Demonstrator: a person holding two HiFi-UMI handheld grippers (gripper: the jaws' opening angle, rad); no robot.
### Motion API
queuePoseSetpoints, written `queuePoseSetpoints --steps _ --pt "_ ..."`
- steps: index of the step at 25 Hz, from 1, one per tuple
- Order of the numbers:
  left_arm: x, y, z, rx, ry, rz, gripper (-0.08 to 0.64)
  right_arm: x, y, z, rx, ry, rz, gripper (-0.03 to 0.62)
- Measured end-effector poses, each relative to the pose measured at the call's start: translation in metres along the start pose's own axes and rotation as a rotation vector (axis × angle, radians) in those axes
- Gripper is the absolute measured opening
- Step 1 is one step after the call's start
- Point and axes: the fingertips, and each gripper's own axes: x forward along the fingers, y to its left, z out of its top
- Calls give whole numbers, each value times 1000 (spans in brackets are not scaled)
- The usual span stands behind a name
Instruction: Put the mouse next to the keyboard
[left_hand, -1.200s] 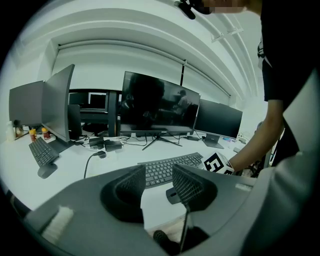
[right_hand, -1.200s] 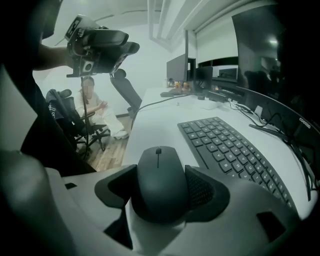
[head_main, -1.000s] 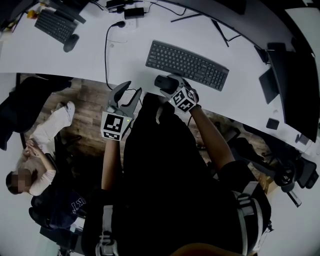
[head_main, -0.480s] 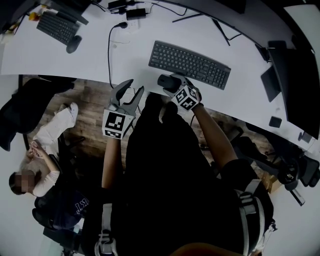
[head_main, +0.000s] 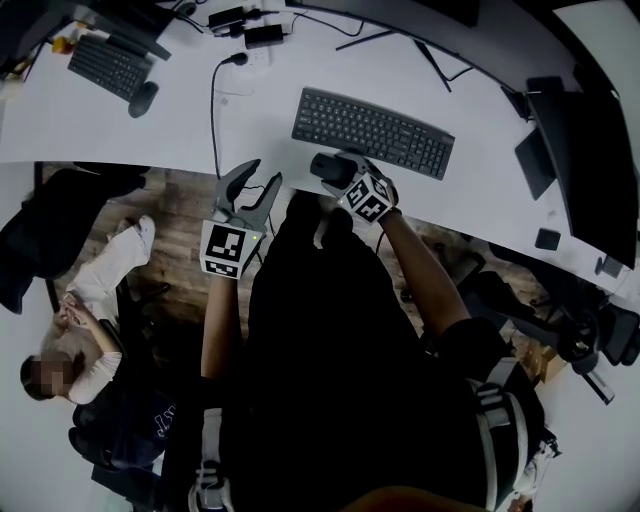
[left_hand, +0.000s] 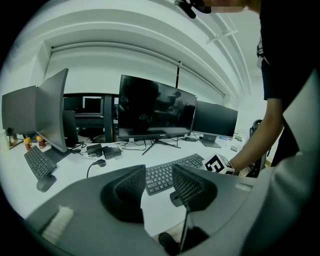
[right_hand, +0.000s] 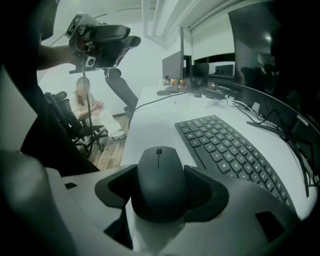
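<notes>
Long curved white counter (head_main: 120, 120) spans room. Wood-plank floor (head_main: 180, 205) beneath its edge. Row of dark monitors (left_hand: 155, 107) on stands along counter's back. White wall (left_hand: 100, 62), ribbed white ceiling (left_hand: 125, 25). Office chair (right_hand: 121, 91) near counter end, person (head_main: 85, 355) seated beside. Cool, even light.

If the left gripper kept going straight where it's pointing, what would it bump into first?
Probably the white desk, just short of the keyboard. The left gripper has open jaws framing both, but depth is unclear.
</notes>
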Motion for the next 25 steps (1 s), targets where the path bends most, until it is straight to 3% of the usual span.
queuePoseSetpoints --steps 12,25 --pt "5 6 5 -1 -7 2 164 -9 2 8 -3 -27 8 295" --pt "30 7 30 41 -24 -78 164 -36 -26 17 90 -71 -92 293"
